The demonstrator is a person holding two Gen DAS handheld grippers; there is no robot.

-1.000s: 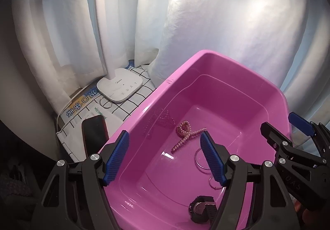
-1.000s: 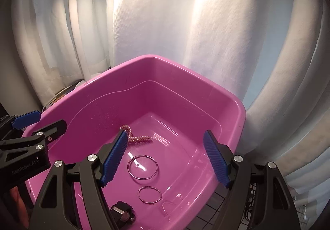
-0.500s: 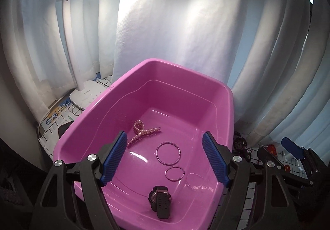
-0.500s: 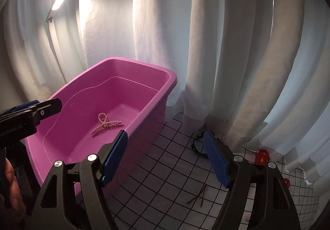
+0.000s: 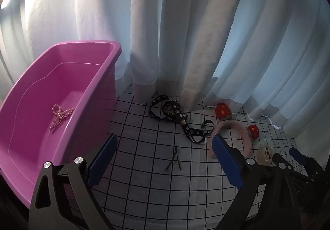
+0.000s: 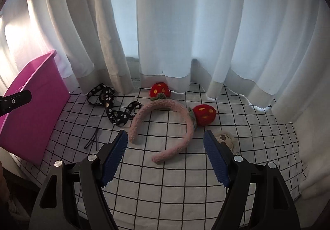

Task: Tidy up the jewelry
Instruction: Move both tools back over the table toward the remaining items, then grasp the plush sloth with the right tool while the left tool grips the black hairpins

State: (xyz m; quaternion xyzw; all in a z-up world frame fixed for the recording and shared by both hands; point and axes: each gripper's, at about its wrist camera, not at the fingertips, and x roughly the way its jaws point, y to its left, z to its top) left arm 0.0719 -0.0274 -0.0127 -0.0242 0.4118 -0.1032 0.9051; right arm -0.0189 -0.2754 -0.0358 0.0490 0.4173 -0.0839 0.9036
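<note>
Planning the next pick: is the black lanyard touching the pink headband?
Cannot tell. In the right wrist view the black lanyard ends right at the pink headband with no clear gap; the left wrist view shows them overlapping.

Home room: white curtains (image 6: 165, 23), checked tablecloth (image 6: 165, 188).

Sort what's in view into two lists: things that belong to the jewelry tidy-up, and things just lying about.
Part of the job:
- pink tub, with the pearl hair clip already in it
- fuzzy pink headband
- black printed ribbon
- dark hairpins
- small furry face clip

Just there:
- white curtains
- checked cloth
</note>
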